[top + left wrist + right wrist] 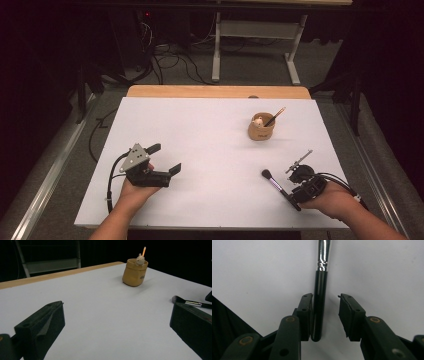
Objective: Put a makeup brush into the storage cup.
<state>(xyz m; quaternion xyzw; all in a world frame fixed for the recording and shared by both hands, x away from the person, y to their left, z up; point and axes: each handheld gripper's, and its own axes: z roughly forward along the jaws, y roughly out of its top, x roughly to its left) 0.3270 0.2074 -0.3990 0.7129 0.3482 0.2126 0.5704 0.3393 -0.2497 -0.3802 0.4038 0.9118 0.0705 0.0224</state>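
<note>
The cup [261, 128], well beyond the right gripper [295, 192], holds a pencil and a small figure. Bare table [210, 150] lies between; its near edge is just behind. The brush [274, 182] lies between the narrowed jaws, touching one pad only, bristles pointing away. The left gripper [167, 159] gapes wide, empty.

White-topped table [210, 150] with a tan cup [261, 129] and a makeup brush [274, 182].

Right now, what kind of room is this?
Probably a lab or workshop set up for recording: a white-topped wooden table in a dark room, loose black cables on the grey floor, and a white metal frame stand behind.
</note>
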